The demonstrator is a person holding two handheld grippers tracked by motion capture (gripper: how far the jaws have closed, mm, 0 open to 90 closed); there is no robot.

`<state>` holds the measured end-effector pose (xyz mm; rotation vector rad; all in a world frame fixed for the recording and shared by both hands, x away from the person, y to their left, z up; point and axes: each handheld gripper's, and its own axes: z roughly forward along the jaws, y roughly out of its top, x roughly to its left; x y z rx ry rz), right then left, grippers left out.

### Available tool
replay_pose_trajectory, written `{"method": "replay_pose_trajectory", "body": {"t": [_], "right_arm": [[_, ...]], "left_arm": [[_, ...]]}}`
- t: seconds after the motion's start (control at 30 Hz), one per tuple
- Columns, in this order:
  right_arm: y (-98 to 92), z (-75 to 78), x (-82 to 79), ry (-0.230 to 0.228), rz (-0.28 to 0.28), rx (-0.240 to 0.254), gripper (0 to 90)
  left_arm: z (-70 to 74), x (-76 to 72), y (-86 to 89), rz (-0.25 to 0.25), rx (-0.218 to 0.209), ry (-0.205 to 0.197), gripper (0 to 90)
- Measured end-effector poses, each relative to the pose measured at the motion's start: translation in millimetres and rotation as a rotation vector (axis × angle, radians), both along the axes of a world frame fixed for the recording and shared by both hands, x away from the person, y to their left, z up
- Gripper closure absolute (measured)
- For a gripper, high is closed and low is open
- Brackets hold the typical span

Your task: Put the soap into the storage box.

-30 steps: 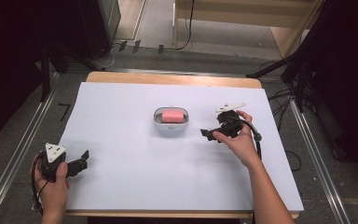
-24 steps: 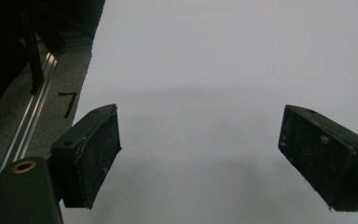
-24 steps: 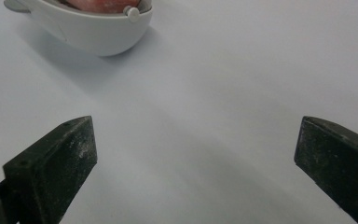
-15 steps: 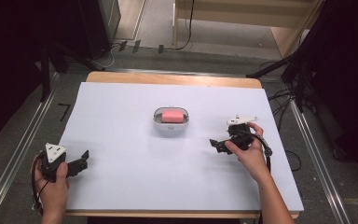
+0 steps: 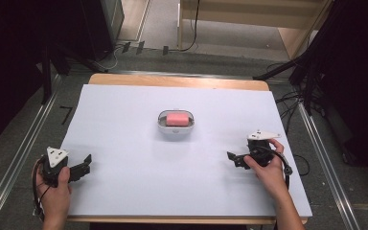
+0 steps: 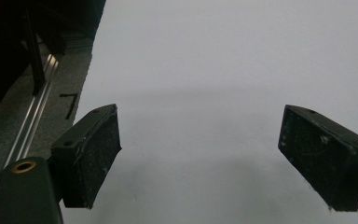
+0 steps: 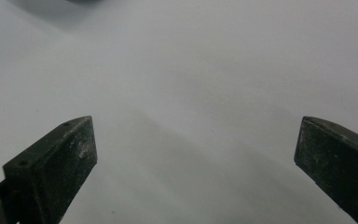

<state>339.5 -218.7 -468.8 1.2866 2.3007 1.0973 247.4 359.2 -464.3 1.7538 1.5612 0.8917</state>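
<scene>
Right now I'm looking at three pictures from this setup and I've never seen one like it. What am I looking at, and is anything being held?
No robot arm here: a person holds a hand-held two-jaw tool in each hand. The high view looks down on the white table from the person's side. There the left gripper sits near the table's front left corner and the right gripper toward the front right. The other two pictures come from cameras riding on each gripper, looking along its black jaws: the left gripper and right gripper both have jaws spread wide over bare table, holding nothing. In the middle of the table sits a small white dish with a pink block inside.
</scene>
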Motion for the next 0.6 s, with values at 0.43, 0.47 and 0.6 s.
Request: {"method": "replay_pose_trajectory", "body": {"t": [0.43,0.47,0.6], "right_arm": [[-28.2,-13.4,-24.1,0.000,-0.049,0.032,0.0],[-31.5,-14.7,-26.6,-0.002,-0.056,0.032,0.0],[-47.8,-15.6,-40.6,-0.014,-0.093,0.055,0.0]], "left_arm": [[0.0,-0.3,-0.5,0.001,0.005,-0.004,13.6],[-0.1,-0.3,-0.5,0.001,0.004,-0.004,13.6],[-0.1,-0.2,-0.4,0.001,0.002,-0.003,13.6]]}}
